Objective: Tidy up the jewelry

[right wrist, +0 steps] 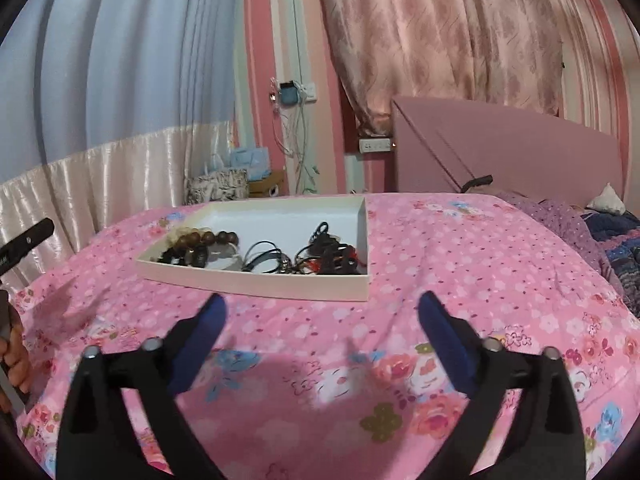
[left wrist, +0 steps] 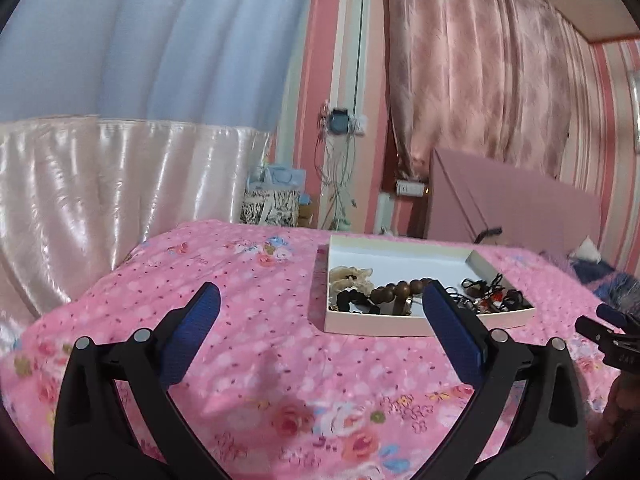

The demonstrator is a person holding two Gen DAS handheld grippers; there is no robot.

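Note:
A shallow white box lies on the pink floral bedspread. It holds a brown wooden bead bracelet, a cream scrunchie, black hair ties and tangled black cords with red bits. My left gripper is open and empty above the bedspread, just short of the box's near left corner. My right gripper is open and empty, just in front of the box's near wall.
The pink bedspread covers the bed. A pink headboard and a purple-blue blanket are at the right. Patterned bags, curtains and a wall socket with cables stand beyond the bed.

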